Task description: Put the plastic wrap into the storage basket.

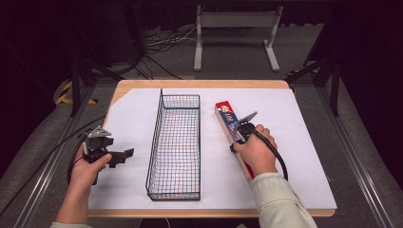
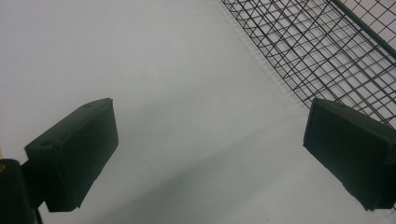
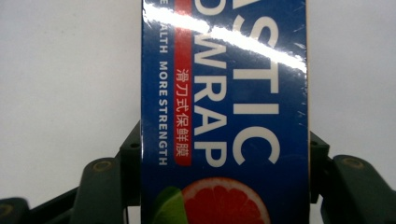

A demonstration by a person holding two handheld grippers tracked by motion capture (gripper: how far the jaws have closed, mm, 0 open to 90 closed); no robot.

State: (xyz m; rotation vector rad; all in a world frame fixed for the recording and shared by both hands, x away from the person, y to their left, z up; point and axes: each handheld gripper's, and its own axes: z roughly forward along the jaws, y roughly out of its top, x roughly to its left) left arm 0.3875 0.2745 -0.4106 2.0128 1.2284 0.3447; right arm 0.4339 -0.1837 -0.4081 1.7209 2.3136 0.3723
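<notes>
A long blue and red plastic wrap box [image 1: 225, 117] lies on the white sheet, just right of the black wire basket [image 1: 161, 118]. My right gripper [image 1: 237, 136] comes down on the box's middle and is shut on it. In the right gripper view the jaws of the right gripper [image 3: 224, 158] press on both long sides of the box [image 3: 224, 93], whose printed top faces the camera. My left gripper [image 1: 122, 155] hovers left of the basket, open and holding nothing. In the left gripper view, its pads [image 2: 74, 154] stand wide apart over bare sheet, with the basket's mesh wall [image 2: 327, 51] at upper right.
The white sheet [image 1: 290, 156] covers a wooden table [image 1: 199, 84]. The basket holds nothing and runs front to back along the table's middle. Cables trail from both grippers. Beyond the table stand a white frame [image 1: 235, 28] and dark stands on the floor.
</notes>
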